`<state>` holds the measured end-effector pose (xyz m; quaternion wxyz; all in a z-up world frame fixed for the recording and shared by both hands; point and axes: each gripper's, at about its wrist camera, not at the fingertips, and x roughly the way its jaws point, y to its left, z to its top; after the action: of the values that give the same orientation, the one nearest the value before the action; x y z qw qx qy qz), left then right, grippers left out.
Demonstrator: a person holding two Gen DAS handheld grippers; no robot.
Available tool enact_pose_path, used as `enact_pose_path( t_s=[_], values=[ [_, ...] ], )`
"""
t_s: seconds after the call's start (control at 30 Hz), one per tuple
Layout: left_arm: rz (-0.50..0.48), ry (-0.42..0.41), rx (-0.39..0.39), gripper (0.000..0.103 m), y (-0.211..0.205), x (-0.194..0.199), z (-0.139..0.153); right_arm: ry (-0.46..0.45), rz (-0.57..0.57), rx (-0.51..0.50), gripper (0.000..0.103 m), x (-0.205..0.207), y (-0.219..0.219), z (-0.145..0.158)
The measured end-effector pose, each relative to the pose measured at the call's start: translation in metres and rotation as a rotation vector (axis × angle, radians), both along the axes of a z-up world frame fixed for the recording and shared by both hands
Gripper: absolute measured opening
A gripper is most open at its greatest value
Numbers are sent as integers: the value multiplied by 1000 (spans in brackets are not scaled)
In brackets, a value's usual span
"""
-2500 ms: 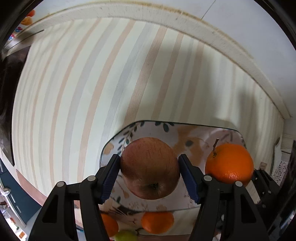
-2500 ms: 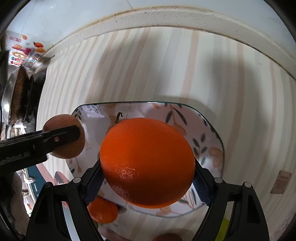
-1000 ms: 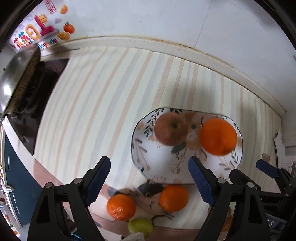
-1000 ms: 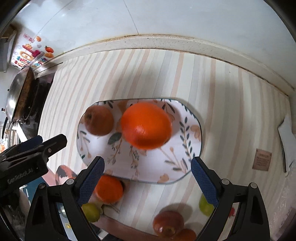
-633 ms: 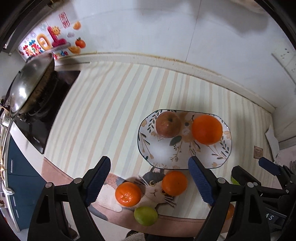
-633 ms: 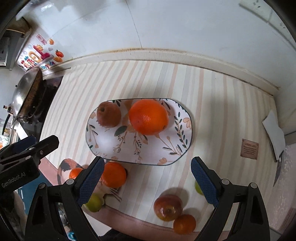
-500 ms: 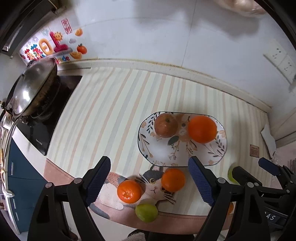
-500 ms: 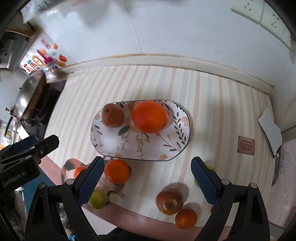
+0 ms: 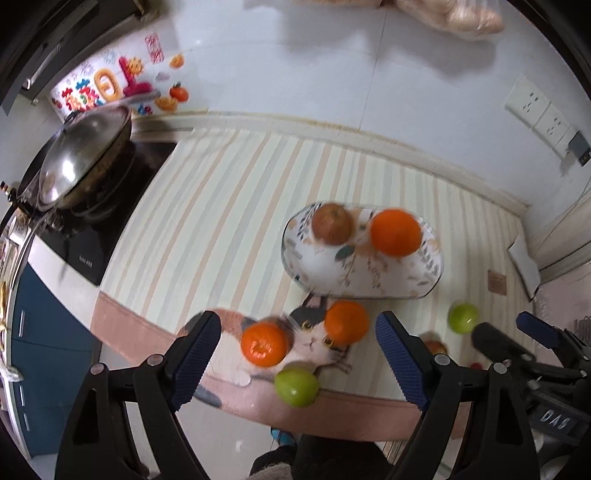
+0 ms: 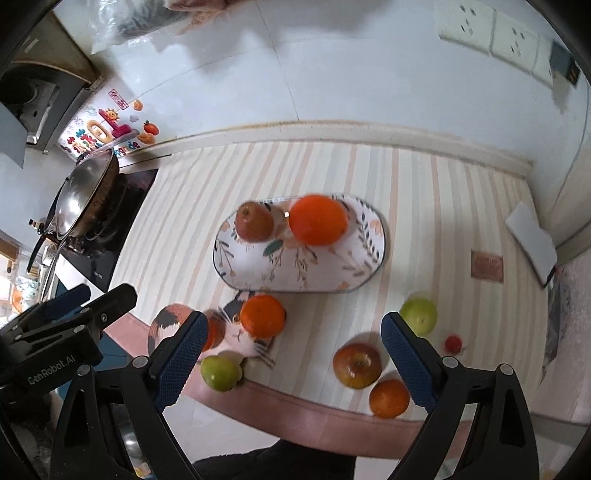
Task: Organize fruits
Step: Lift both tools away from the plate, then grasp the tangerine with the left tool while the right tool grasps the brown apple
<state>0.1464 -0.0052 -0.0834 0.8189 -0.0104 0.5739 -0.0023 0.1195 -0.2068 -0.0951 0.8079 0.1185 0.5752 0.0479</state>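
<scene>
A floral oval plate (image 9: 373, 280) (image 10: 332, 273) on the striped mat holds a red apple (image 9: 331, 223) (image 10: 255, 220) and a large orange (image 9: 395, 232) (image 10: 318, 220). Two tangerines (image 9: 264, 344) (image 9: 346, 322) and a green fruit (image 9: 296, 387) lie on a cat picture near the mat's front edge. Another green fruit (image 10: 419, 316), a red apple (image 10: 357, 365), a tangerine (image 10: 389, 398) and a small red fruit (image 10: 453, 343) lie at the front right. My left gripper (image 9: 297, 356) and right gripper (image 10: 291, 354) are open, empty, high above the front edge.
A wok (image 9: 79, 158) sits on a black hob at the left. A white tiled wall with stickers and sockets (image 10: 487, 35) runs behind. A white pad (image 10: 532, 243) and a brown label (image 10: 487, 266) lie at the right. The counter's front edge drops to the floor.
Both grippers let go of the apple and the orange on the plate, opened, and pulled back and up. The whole counter has come into view.
</scene>
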Motion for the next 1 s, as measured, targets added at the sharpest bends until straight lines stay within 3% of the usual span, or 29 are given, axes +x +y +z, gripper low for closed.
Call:
enact_pose_path(
  t_s=[0.27, 0.47, 0.83, 1.0],
  values=[
    [-21, 175, 54, 86, -12, -3, -82, 226, -102, 54, 97, -1, -37, -104],
    [-50, 305, 11, 86, -32, -2, -133, 345, -144, 88, 93, -3, -52, -168],
    [-101, 474, -24, 86, -70, 30, -199, 412, -94, 70, 90, -1, -44, -203],
    [-126, 509, -19, 86, -84, 28, -217, 431, -73, 60, 90, 6, -37, -212]
  ],
)
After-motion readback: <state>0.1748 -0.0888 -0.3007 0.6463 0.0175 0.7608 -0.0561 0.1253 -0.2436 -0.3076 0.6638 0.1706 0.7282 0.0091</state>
